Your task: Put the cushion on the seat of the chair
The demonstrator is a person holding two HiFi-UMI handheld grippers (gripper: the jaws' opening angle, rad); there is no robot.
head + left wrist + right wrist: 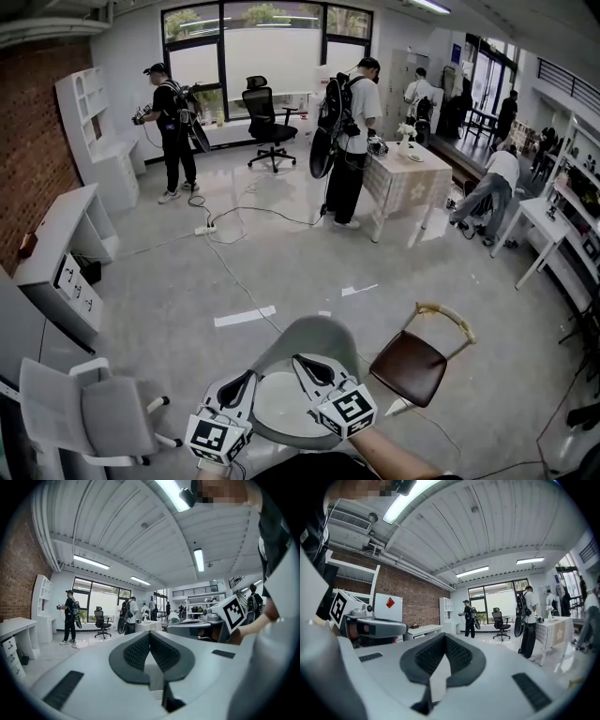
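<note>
The left tongs and right tongs are each pinching the grey cushion by its near edge, while the chair at its three o'clock is waiting, seat bare, so the placing itself is not yet done.

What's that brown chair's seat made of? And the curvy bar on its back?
The seat looks like dark brown leather or vinyl: smooth, with a soft shine. The back rail looks like pale wood or rattan, tan and dull; which one is unclear.
</note>
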